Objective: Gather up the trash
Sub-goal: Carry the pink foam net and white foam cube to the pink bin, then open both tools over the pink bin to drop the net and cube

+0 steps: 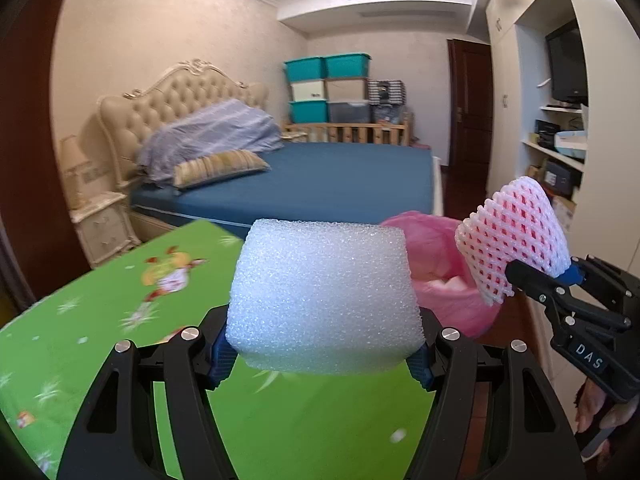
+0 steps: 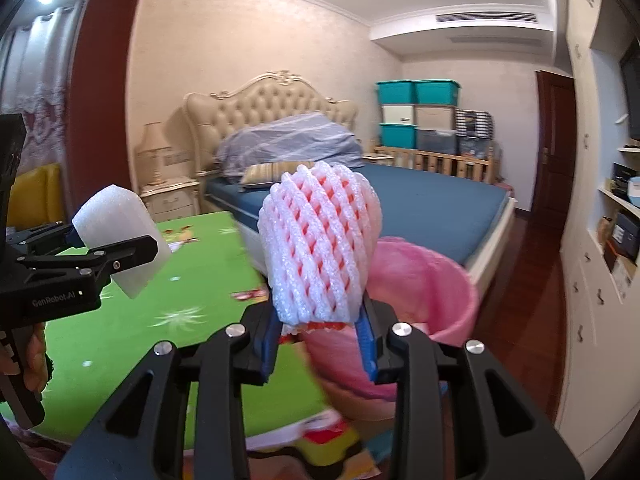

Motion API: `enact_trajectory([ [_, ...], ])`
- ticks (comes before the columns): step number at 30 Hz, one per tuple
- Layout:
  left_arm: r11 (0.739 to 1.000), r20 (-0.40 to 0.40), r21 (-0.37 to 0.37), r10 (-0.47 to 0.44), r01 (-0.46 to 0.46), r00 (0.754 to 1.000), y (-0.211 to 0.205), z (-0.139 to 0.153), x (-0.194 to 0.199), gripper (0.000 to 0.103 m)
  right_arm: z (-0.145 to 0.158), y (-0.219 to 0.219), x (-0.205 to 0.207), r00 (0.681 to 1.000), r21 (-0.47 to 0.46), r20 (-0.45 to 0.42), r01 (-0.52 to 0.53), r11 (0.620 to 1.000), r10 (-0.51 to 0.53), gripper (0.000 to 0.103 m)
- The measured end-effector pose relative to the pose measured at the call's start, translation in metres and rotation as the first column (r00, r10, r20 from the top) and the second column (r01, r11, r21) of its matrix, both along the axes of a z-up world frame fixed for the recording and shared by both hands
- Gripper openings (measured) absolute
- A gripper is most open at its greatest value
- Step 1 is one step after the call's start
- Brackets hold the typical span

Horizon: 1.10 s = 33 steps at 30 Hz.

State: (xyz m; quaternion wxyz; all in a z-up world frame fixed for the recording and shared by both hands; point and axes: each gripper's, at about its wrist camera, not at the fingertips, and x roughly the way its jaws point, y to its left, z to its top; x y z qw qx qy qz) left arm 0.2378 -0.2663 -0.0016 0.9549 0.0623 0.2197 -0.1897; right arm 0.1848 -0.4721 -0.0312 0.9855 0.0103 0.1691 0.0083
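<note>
My left gripper is shut on a white foam block, held above the green table. It also shows in the right wrist view, with the block at the left. My right gripper is shut on a pink-and-white foam fruit net, held over the near rim of a bin lined with a pink bag. In the left wrist view the net and right gripper sit at the right, beside the pink bag.
A green cartoon-print cloth covers the table. Behind it stands a bed with a blue sheet, a nightstand, stacked storage boxes, and white shelving on the right.
</note>
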Motion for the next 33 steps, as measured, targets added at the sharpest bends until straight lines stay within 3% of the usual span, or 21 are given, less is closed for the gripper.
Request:
enact_trajectory([
  [13,0.993,-0.039,-0.029,-0.111,0.11,0.993,-0.09,-0.005,0.07,0.064,-0.019,-0.083,0.057,0.992,0.035,-0.041,0.121,0.992,-0.12,0.034],
  [21,0.989,-0.028,0.006,-0.148,0.149,0.989,-0.132,-0.006,0.099,0.064,-0.031,-0.084,0.096,0.991,0.031,-0.074,0.11,0.993,-0.107,0.038],
  [24,0.987,-0.043,-0.012,-0.16,0.16,0.986,-0.142,-0.005,0.112,0.07,-0.029,-0.082,0.11,0.994,0.016,-0.062,0.092,0.996,-0.091,0.048],
  [28,0.984,-0.047,-0.045,-0.173,0.171,0.984,-0.151,0.002,0.127,0.088,-0.026,-0.081,0.126,0.998,-0.007,-0.029,0.048,0.999,-0.048,0.076],
  [33,0.988,-0.017,-0.069,-0.139,0.138,0.99,-0.139,0.014,0.126,0.093,-0.021,-0.102,0.115,0.998,-0.017,-0.005,0.07,0.997,-0.07,0.076],
])
